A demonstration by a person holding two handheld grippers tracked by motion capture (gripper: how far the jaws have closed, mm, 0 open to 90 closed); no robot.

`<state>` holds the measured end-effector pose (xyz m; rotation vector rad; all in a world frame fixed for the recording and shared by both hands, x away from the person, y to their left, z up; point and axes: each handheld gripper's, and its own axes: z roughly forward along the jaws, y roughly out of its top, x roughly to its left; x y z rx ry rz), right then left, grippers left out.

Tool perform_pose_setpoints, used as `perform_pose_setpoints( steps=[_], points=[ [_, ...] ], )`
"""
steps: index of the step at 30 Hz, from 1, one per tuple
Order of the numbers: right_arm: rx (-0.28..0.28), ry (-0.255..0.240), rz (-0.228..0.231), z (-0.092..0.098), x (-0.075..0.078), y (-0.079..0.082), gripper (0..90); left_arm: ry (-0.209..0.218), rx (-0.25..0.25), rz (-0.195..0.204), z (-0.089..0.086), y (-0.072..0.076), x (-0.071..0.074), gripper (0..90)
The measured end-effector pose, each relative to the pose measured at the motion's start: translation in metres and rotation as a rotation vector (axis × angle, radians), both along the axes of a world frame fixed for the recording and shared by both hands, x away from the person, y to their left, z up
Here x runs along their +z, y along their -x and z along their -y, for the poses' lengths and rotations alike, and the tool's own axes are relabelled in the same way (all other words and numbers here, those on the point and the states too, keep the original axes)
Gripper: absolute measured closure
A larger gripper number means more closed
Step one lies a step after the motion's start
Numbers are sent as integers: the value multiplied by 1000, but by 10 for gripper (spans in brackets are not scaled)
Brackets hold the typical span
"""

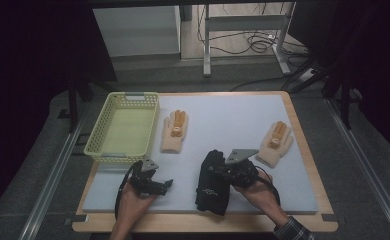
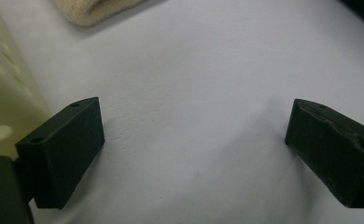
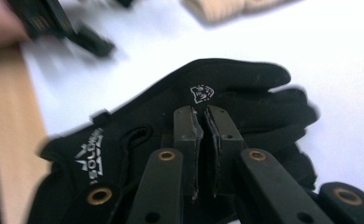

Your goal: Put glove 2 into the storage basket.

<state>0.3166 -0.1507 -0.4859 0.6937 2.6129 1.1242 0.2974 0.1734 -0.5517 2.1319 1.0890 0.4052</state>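
The right gripper (image 1: 222,170) has its jaws pinched nearly together on the black glove (image 1: 212,183), which lies on the white mat (image 1: 233,130) near the front edge, between the two hands. In the right gripper view the pads meet over the back of the glove with only a thin fold of fabric between them, if any (the pinch is too tight to see how much cloth they have). So the step in hand looks like picking up or dragging this glove.

The left gripper (image 1: 166,184) rests low on the mat just in front of the basket (image 1: 103,145), jaws spread wide and holding nothing; its own view has bare mat between the pads.

Two tan gloves are farther back: one (image 1: 175,131) just beside the basket, the other (image 1: 276,143) near the mat's right side.

The likely goal is the basket, well to the left of the black glove. The next move calls for a lift high enough to clear the basket wall, a carry across past the left gripper, and a firm hold, since a thin pinch of cloth could slip
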Motion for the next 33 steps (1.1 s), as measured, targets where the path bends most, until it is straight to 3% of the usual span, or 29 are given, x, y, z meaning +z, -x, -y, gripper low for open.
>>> perform_pose_setpoints(
  steps=[1,4,5,9,11,16,23,26,27,28,29,30,33],
  points=[
    [-20,4,0,0,-11,2,809,0,0,0,0,0,0,47],
    [-27,3,-14,0,-17,4,781,0,0,1,0,0,0,47],
    [-29,17,-23,-1,-24,5,722,0,1,1,0,0,0,47],
    [-35,-13,-35,1,-21,6,619,0,0,0,0,0,0,47],
    [-47,-34,-13,6,-13,6,542,0,0,1,0,0,0,47],
    [-98,-58,5,24,-2,3,502,0,0,1,0,0,0,47],
    [-149,-77,-1,48,-10,6,479,0,1,1,0,0,0,47],
    [-149,-77,-16,56,-16,12,492,0,1,1,0,0,0,47],
    [-146,-67,-21,59,-19,16,577,-1,0,1,0,0,0,47],
    [-146,-67,-21,59,-19,16,577,0,1,1,0,0,0,47],
    [-131,-55,-37,61,-23,20,665,0,1,1,0,0,0,47],
    [-131,-55,-37,61,-23,20,665,0,1,1,0,0,0,47],
    [-106,-47,-72,63,-28,28,803,0,1,2,0,0,0,47]
  ],
)
